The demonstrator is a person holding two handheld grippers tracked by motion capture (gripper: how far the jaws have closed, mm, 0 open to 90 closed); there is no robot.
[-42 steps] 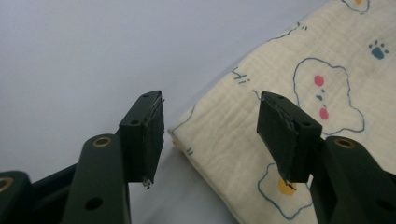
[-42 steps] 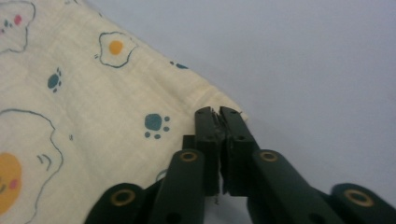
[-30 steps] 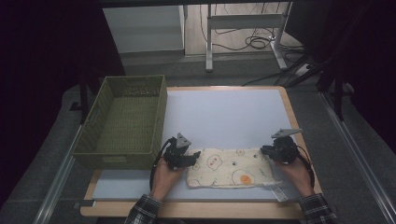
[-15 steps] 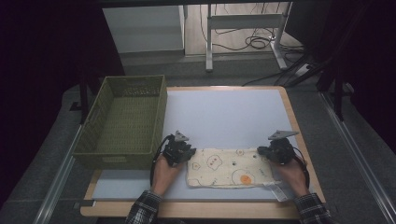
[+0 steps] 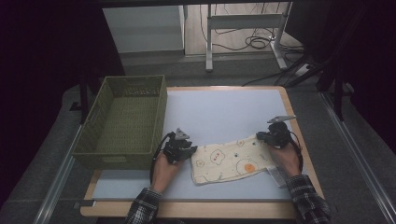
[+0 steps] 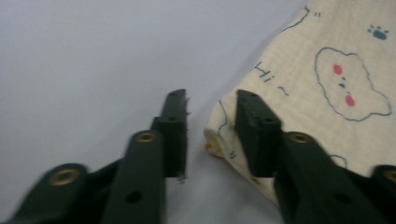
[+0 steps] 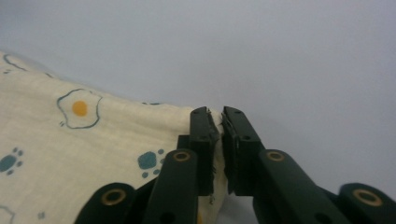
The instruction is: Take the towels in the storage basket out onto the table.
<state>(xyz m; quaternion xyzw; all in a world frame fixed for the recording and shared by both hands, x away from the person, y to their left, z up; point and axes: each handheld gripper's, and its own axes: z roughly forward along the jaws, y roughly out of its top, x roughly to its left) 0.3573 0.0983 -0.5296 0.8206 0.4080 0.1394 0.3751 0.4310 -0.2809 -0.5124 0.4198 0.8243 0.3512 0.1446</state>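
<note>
One cream cloth (image 5: 228, 158) with printed pictures, lying on one table (image 5: 224, 109) with a pale grey top. One green woven basket (image 5: 122, 122) at the table's left side. Two grippers: left gripper (image 5: 183, 148) and right gripper (image 5: 270, 136), one held in each of two hands. Two plaid sleeves at the bottom edge.

Obstacle: tall olive-green woven rectangular basket (image 5: 122, 122), left side of pale grey table mat (image 5: 224, 109), its near right corner just beside left gripper (image 5: 180, 147). Free room: bare mat far of the cream printed cloth (image 5: 229, 159), between the basket and right edge.
</note>
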